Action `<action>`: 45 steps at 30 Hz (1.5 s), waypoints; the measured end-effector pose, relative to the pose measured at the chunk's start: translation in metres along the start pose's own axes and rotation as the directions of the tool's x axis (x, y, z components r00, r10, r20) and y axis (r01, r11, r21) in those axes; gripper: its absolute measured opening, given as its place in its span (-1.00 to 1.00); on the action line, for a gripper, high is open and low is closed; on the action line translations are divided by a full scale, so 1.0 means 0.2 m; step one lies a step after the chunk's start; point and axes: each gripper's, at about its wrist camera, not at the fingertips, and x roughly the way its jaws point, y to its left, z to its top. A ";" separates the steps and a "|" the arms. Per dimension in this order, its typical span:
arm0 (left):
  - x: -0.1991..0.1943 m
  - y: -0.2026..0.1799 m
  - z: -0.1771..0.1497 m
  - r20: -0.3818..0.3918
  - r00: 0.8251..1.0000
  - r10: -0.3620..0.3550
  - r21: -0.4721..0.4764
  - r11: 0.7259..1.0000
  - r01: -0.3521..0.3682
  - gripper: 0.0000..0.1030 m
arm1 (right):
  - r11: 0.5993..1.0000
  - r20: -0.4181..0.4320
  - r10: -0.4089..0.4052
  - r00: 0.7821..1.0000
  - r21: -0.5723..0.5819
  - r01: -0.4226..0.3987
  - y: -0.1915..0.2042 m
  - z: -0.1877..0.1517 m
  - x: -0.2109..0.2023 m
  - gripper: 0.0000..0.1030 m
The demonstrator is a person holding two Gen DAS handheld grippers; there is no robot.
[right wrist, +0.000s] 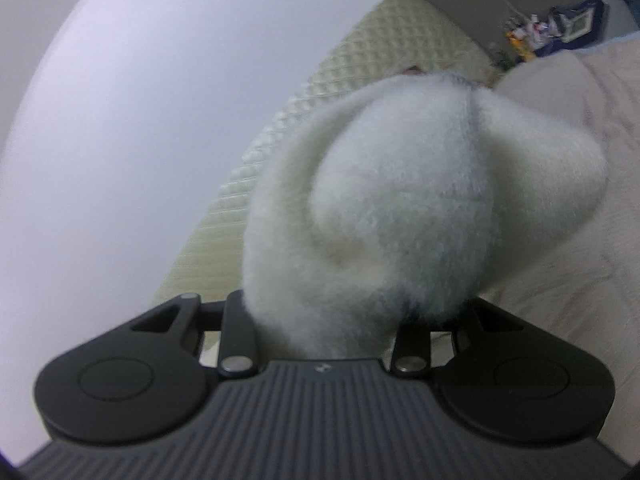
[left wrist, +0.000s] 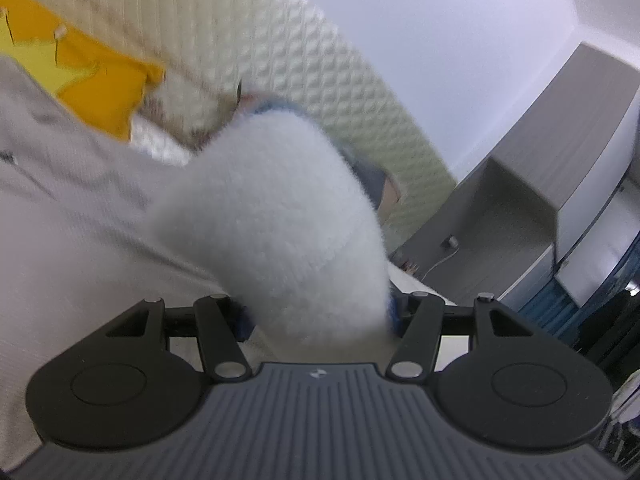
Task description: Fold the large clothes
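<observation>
Left wrist view: the fluffy white garment (left wrist: 276, 216) bulges straight out from the left gripper (left wrist: 320, 320), whose jaws stand partly open, clamped on a thick bunch of it. The right gripper (right wrist: 324, 320) pinches another bunch more narrowly (probably the same garment (right wrist: 400, 208); blurred). Both ends are lifted above the bed (left wrist: 60, 220), so the span between the hands decides the fold.

Soft, even daylight; motion-blurred, perhaps defocused, with fisheye-bent edges.

No readable text, labels, brands or numbers anywhere in either view
</observation>
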 end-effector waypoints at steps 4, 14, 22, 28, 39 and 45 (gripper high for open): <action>0.28 0.16 -0.16 -0.072 0.997 0.033 0.013 0.999 -0.032 0.23 | 0.996 -0.040 -0.082 0.996 0.037 0.083 -0.31 -0.09 0.12 -0.20; 0.42 0.56 -0.52 -0.100 0.995 0.023 0.005 1.000 -0.023 0.41 | 0.980 -0.100 -0.149 0.984 0.121 0.160 -0.74 -0.42 0.15 -0.09; 0.33 0.50 -0.53 -0.113 0.991 0.067 0.017 0.998 -0.065 0.42 | 0.982 -0.086 -0.141 0.986 0.114 0.150 -0.75 -0.43 0.15 -0.07; 0.24 0.48 -0.52 -0.168 0.978 0.124 0.004 0.992 -0.125 0.63 | 0.945 -0.126 -0.191 0.973 0.246 0.217 -0.74 -0.45 0.07 0.12; -0.27 0.09 -0.37 -0.135 0.964 0.228 0.246 0.950 -0.190 0.63 | 0.912 -0.108 -0.409 0.906 0.000 0.411 -0.25 -0.39 -0.26 0.19; -0.67 -0.27 -0.26 -0.056 0.968 0.243 0.376 0.904 -0.205 0.63 | 0.893 -0.013 -0.386 0.922 -0.255 0.370 0.22 -0.44 -0.56 0.19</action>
